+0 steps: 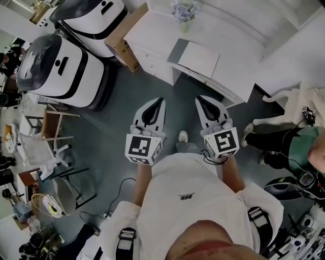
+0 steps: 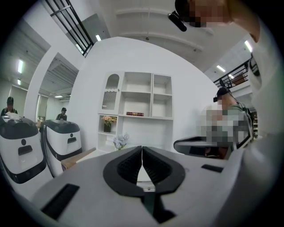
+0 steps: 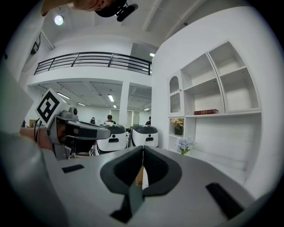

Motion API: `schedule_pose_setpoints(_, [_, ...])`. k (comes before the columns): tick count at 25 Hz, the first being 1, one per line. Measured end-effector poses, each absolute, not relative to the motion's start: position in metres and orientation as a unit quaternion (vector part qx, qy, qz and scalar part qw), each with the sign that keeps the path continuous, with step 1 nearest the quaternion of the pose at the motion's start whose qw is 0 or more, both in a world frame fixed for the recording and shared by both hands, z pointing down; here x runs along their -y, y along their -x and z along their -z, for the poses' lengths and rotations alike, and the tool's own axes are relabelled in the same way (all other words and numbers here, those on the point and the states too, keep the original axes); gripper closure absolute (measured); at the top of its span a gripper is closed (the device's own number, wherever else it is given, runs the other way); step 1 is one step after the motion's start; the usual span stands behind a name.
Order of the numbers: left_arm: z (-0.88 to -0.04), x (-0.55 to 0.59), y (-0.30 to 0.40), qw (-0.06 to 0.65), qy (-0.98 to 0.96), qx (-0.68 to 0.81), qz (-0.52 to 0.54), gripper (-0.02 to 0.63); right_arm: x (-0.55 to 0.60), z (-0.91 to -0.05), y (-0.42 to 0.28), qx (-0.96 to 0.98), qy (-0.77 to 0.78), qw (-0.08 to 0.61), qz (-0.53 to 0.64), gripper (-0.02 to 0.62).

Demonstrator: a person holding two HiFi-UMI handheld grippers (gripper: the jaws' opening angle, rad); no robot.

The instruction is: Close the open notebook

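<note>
Notebook (image 1: 195,57) lies open on the white desk (image 1: 152,29) ahead of the person, well apart from both grippers; its pages are too small to read. Two big white robots (image 1: 61,68) and a cardboard box (image 1: 122,45) stand left of the desk, with a flower bunch (image 1: 183,11) at its back. Left gripper (image 1: 161,100) and right gripper (image 1: 199,98) point forward side by side above the floor, each with its jaws pressed together on nothing

Notebook (image 1: 197,58) on desk (image 1: 147,33), flowers (image 1: 182,11) behind it. Cardboard box (image 1: 123,43) beside desk's left end. Two wheeled machines (image 1: 61,71) further left.
</note>
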State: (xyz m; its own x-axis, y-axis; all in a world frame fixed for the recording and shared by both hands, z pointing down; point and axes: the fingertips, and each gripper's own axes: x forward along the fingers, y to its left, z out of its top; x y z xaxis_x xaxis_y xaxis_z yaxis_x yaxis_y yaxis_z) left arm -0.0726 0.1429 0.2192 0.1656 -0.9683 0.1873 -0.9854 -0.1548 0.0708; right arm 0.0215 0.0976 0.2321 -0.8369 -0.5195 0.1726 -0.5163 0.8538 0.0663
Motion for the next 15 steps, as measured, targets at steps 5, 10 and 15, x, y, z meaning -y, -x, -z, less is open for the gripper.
schedule_pose_setpoints(5, [-0.226,-0.107,0.076,0.095,-0.752,0.65,-0.048,0.606,-0.063,-0.234,-0.018,0.961,-0.262,0.094,0.009,0.598])
schedule_pose_setpoints(10, [-0.236,-0.078,0.078,0.103,-0.748,0.654,-0.046,0.606,-0.035,-0.239,-0.012,0.961,-0.259,0.095,0.004,0.598])
schedule_pose_setpoints(15, [-0.244,-0.06,0.082,0.103,-0.747,0.655,-0.046,0.606,-0.02,-0.247,-0.005,0.961,-0.258,0.097,0.003,0.598])
